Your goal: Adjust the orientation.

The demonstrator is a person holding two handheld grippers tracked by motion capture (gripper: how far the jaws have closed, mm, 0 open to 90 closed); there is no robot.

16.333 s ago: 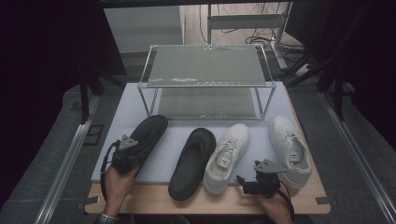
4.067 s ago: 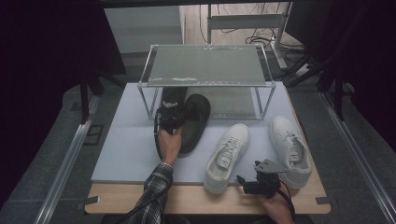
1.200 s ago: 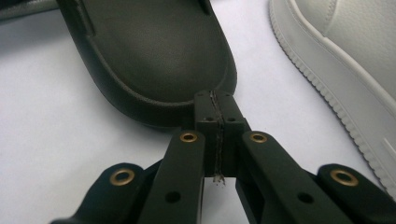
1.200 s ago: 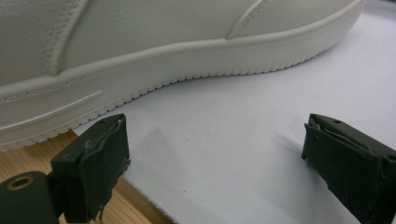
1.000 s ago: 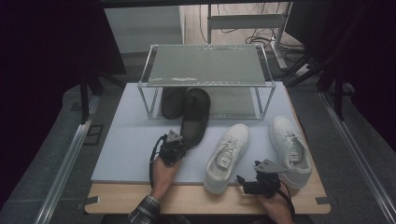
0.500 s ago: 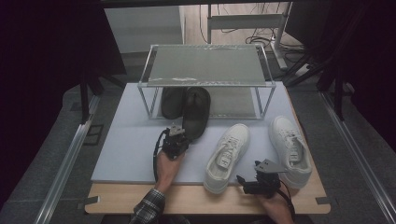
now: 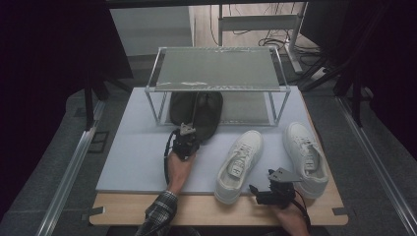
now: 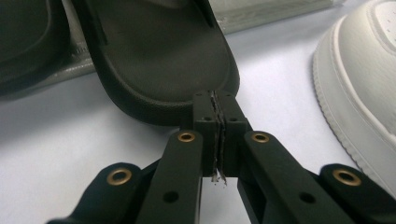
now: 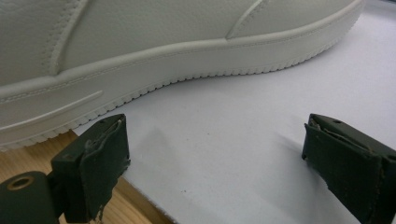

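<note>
Left hand-held gripper (image 7: pixel 186 139) — clenched on nothing, at frame centre — nudges the dark shoe (image 7: pixel 206 114) under the rack (image 7: pixel 216 69); right hand-held gripper (image 7: pixel 268 194), released, waits lower right beside the white shoe (image 7: pixel 240 164).

In the high view, the front parts of the two black shoes (image 7: pixel 201 110) lie under the top of the rack (image 7: pixel 216 69), so their toes are hidden. The left gripper (image 7: pixel 186 140) covers the heel of the nearer black shoe, and whether they touch is too small to tell there. In the left gripper view, the black shoe (image 8: pixel 159 56) is cut off by the top edge, and the white shoe (image 8: pixel 359 79) by the right edge. In the right gripper view, the white shoe (image 9: pixel 163 42) is cut off at the top and left, and its laces are not visible.
</note>
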